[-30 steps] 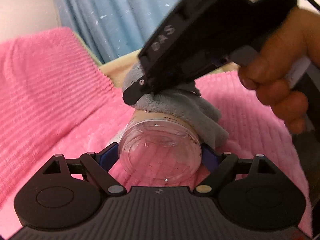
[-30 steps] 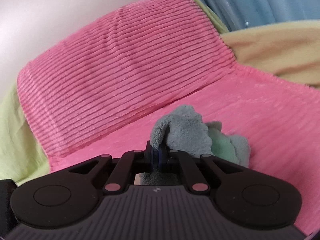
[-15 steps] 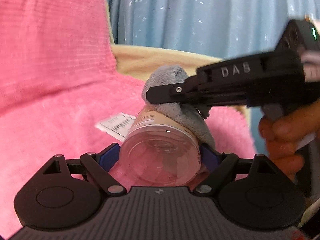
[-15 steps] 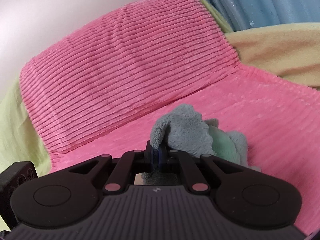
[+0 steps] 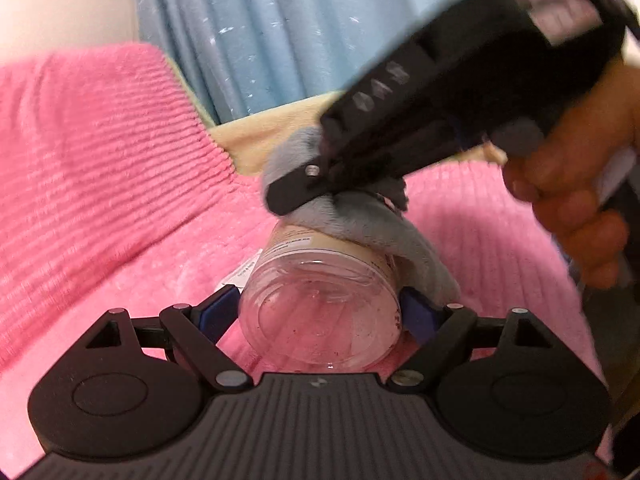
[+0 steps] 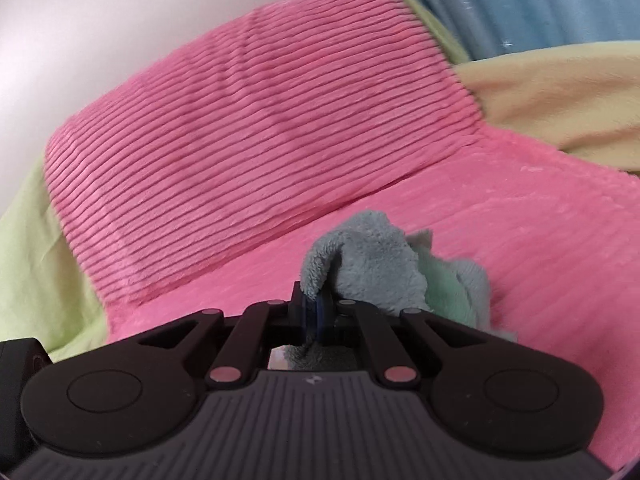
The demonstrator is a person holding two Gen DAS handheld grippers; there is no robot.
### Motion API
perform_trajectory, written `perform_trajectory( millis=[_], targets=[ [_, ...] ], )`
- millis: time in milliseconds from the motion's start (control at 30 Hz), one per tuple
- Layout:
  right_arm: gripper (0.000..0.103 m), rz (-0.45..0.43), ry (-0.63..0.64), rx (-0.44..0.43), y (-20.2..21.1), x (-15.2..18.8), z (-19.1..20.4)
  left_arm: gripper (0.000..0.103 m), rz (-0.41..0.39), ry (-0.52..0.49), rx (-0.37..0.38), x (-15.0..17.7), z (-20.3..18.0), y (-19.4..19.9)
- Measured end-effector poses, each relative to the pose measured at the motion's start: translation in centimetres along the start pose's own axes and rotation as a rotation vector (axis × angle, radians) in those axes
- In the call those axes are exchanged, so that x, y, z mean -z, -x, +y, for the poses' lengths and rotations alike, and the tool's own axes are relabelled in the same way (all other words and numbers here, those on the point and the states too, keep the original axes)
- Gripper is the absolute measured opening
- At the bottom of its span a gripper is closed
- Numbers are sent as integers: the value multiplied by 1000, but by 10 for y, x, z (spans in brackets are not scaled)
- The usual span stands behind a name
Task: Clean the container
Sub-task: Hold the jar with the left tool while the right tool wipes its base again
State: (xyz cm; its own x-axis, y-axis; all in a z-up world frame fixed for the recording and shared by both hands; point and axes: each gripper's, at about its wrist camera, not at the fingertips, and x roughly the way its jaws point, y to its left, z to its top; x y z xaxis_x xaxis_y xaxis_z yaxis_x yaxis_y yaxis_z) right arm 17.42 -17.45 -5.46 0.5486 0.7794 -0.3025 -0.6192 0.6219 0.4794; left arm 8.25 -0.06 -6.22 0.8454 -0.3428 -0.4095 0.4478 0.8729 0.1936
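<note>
Now the right gripper (image 6: 314, 314), pinched shut on the fluffy grey cloth (image 6: 368, 264), has swung back steeply from upper right, rubbing the wall of the clear plastic jar (image 5: 320, 316), which the left gripper (image 5: 320, 314) clamps at lower centre, so wiping continues.

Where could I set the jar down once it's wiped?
Bare pink blanket lies left of the jar, below the ribbed cushion. Right is crowded: right gripper, grey cloth, hand.

The ribbed blanket (image 6: 248, 128) is done in hot pink. The cloth (image 6: 372, 268) is coloured grey and mint, and the curtain (image 5: 280, 32) is speckled light blue.
</note>
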Motion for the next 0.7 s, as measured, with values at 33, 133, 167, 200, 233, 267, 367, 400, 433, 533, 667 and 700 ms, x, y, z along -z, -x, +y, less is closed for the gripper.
perform_trajectory(
  millis=[33,133,167,200,233,267,367,400,433,533,667,700],
  targets=[
    [2,1,0,-2,0,0,0,86,-5,56,20,0,6,1],
    [2,5,-2,-9,1,1,1,87,-12,246,89,2,29,1],
    [2,6,-2,-11,1,1,1,87,-11,288,104,4,34,1],
    [2,7,-2,-13,2,1,1,87,-9,322,117,4,38,1],
    [2,8,-3,-15,2,1,1,87,-4,351,127,5,40,0],
    [2,9,-3,-17,2,1,2,87,-1,371,134,5,42,-1],
    [2,13,-4,-24,3,2,2,86,0,373,132,4,46,-3],
    [2,14,-5,-26,3,2,2,86,-1,349,118,3,42,-2],
    [2,15,-5,-28,3,2,3,86,-2,301,90,2,35,0],
    [2,19,-6,-34,4,3,3,86,3,90,-7,-3,9,3],
    [2,24,-8,-43,5,3,4,86,11,-71,-53,-3,-11,2],
    [2,25,-8,-45,6,4,4,86,11,-89,-57,-3,-13,2]
  ],
)
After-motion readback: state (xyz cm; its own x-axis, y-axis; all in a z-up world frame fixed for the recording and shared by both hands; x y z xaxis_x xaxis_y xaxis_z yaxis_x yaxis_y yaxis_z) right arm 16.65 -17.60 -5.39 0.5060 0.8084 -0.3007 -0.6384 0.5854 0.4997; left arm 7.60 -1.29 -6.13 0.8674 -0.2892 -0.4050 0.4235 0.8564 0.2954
